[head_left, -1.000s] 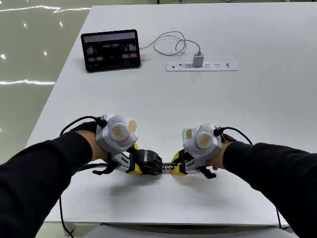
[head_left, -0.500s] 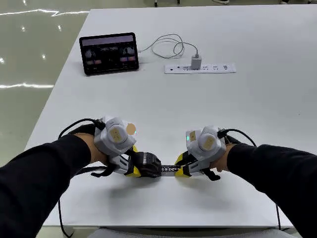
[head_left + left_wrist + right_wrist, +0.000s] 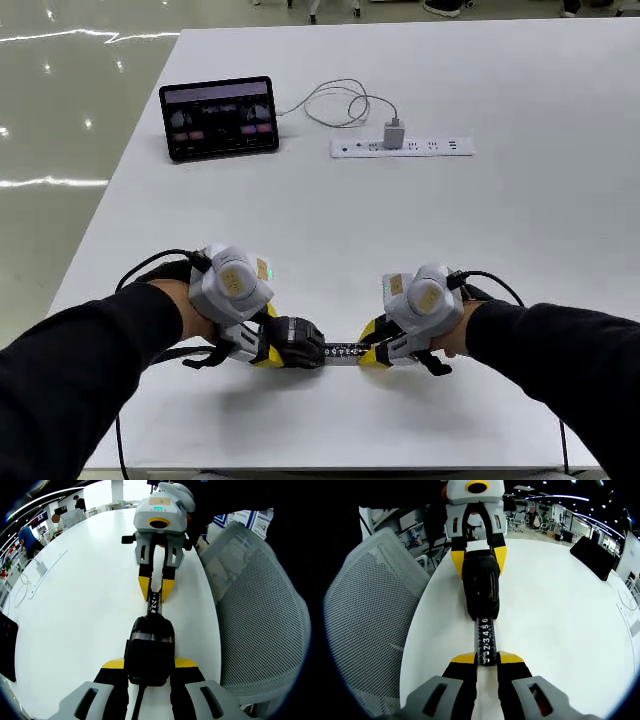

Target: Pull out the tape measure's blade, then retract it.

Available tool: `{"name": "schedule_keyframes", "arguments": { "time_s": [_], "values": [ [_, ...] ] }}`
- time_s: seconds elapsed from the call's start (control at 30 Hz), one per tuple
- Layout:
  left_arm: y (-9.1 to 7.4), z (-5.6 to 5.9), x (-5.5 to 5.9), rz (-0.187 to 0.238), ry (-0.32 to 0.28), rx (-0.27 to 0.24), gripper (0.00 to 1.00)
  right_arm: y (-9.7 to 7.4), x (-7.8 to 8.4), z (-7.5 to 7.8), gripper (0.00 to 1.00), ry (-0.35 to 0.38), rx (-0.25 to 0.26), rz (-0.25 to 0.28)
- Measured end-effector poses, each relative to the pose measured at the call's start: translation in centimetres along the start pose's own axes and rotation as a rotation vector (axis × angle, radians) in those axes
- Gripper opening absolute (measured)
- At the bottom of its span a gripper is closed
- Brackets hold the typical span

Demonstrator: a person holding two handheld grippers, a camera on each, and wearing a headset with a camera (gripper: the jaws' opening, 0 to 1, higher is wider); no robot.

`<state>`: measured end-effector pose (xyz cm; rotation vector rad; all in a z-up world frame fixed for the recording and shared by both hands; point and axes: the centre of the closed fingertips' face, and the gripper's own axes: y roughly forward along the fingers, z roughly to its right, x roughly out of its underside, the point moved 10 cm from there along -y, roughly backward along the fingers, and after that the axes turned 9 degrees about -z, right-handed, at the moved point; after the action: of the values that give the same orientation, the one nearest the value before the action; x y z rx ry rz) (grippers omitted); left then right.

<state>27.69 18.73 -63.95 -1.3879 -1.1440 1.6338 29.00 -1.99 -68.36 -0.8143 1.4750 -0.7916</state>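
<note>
Your left gripper (image 3: 268, 352) clamps the black tape measure case (image 3: 296, 341) near the table's (image 3: 420, 230) front edge. Your right gripper (image 3: 373, 353) pinches the blade (image 3: 343, 351) tip, a short stretch drawn out. Pull the 2 apart straight and level, holding the case flat.

Bright, even overhead light. Streak glare on glossy grey floor (image 3: 50, 150) off left edge of white table (image 3: 520, 220). Soft shadow beside black tape measure case (image 3: 295, 340). Numerals on black blade (image 3: 485, 637) sharp; gripper views bend at edges.
</note>
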Motion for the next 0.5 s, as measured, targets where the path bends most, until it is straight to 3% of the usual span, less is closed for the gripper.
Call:
{"name": "schedule_keyframes", "arguments": {
  "time_s": [0.5],
  "values": [
    [0.03,0.0,0.04,0.007,0.012,-0.004,0.27,-0.66,1.03,-0.12,0.1,0.016,0.006,0.003]
  ]
}}
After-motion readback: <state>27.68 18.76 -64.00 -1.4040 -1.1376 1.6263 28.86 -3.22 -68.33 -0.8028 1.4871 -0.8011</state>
